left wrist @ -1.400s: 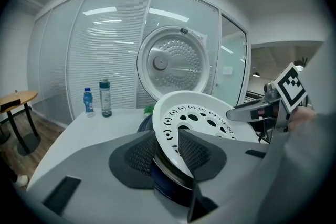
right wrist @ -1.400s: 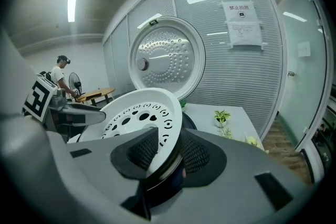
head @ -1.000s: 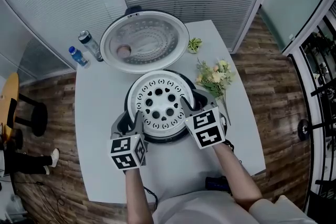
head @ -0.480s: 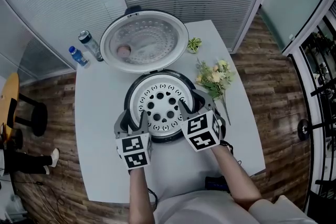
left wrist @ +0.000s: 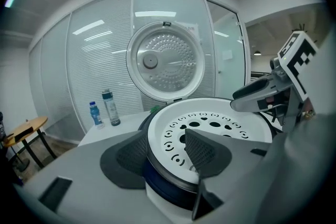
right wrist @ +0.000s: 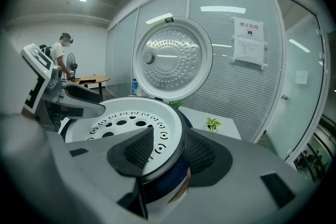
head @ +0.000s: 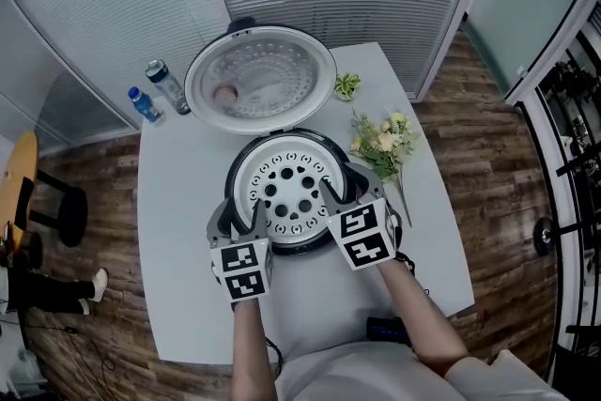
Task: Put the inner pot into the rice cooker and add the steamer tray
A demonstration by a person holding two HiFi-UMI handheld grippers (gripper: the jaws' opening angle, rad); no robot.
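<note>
Two releases: the left tongs (head: 246,213) and right tongs (head: 345,186) have just been opening and stand apart, straddling the rim of the steamer tray (head: 286,191) unpinched; it sits level in the rice cooker (head: 228,192) on the desk (head: 178,202); placement looks finished.

The white table (head: 178,282) carries the rice cooker (head: 229,184), 2 bottles (head: 167,85), a small plant (head: 347,84) and a bouquet (head: 383,144)

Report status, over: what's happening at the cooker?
Left gripper, right gripper: jaws just opened, tray rim between, not pinched. Tray sits in cooker. Nothing in the way.
</note>
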